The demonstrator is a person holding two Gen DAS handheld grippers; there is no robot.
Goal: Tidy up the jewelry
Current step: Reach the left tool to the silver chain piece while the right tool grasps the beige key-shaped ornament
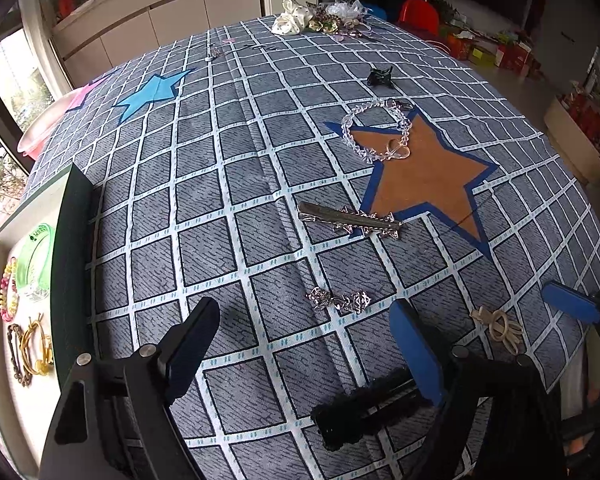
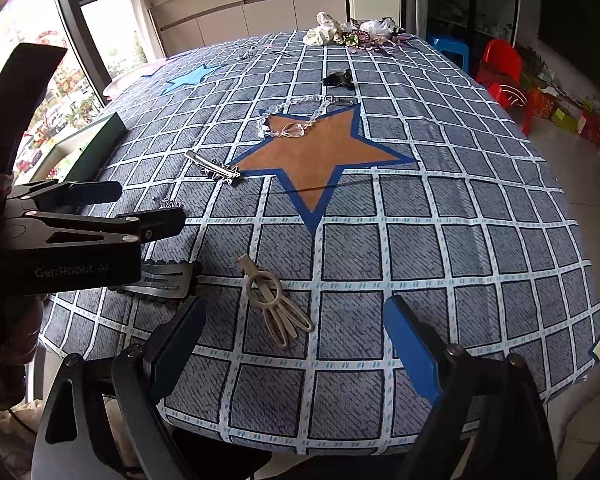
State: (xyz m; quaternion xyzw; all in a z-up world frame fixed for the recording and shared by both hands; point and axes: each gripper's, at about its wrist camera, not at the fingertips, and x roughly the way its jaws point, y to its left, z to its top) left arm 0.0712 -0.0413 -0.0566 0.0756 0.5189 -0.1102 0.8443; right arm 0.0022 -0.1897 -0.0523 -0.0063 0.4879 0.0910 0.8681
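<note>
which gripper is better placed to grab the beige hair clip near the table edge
Right. The beige hair clip lies just ahead of the open right gripper, roughly between its fingers. The left gripper, also open, faces the small silver chain piece, with the clip off to its right.

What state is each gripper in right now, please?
Left gripper: open, holding nothing, above a black hair clip.
Right gripper: open, holding nothing, above a beige hair clip.

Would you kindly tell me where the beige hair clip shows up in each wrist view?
Left wrist: the beige hair clip lies low at the right, beyond the left gripper's blue finger.
Right wrist: it lies low, centre-left, between the right gripper's fingers.
Shared landmark: the brown star beyond it.
</note>
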